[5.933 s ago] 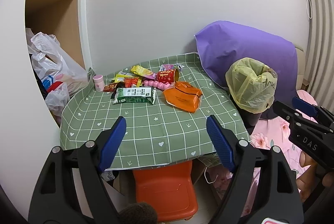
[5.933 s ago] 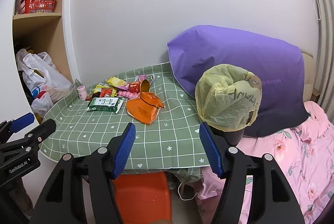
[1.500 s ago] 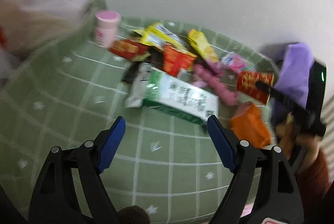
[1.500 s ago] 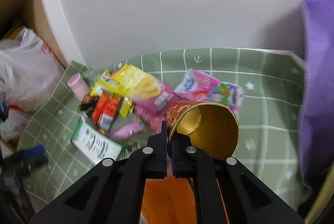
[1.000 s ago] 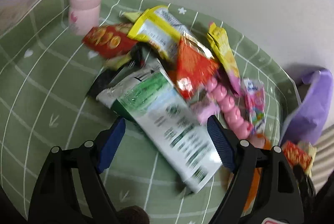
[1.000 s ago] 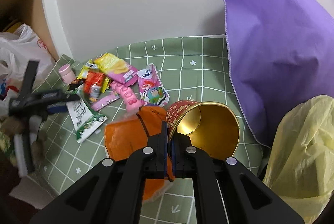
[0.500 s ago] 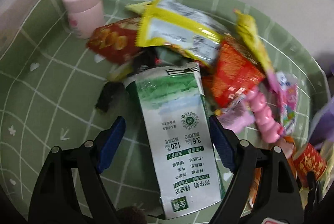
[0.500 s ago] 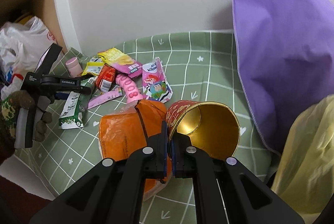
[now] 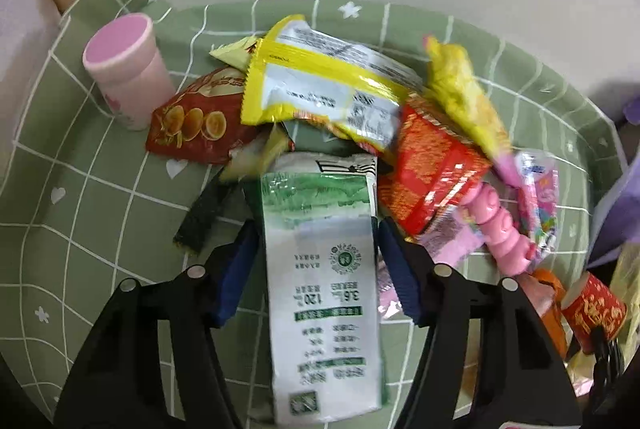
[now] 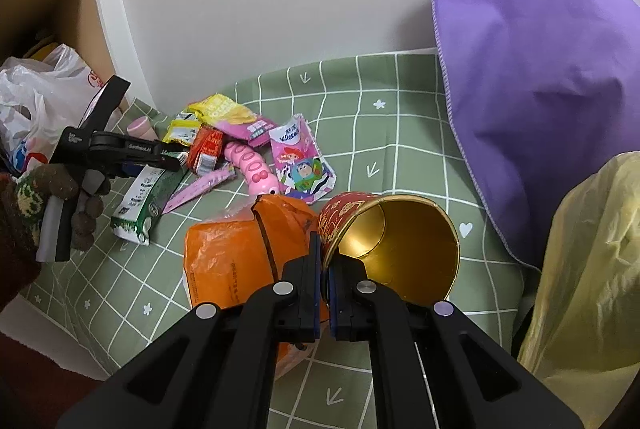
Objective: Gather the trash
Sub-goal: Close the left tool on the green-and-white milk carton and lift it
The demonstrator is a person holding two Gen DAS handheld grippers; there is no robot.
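My left tool (image 9: 318,253) straddles the green-and-white milk carton (image 9: 320,269), which lies flat on the desk (image 9: 80,229) at the near edge of the wrapper pile; its jaws are closing, the carton between them, pads not yet visibly pressing. I come at its long sides so it lifts clear of the wrappers. My right tool (image 10: 325,271) is clenched on the rim of the red-and-gold paper cup (image 10: 392,249), held beside the yellow trash bag (image 10: 592,289).
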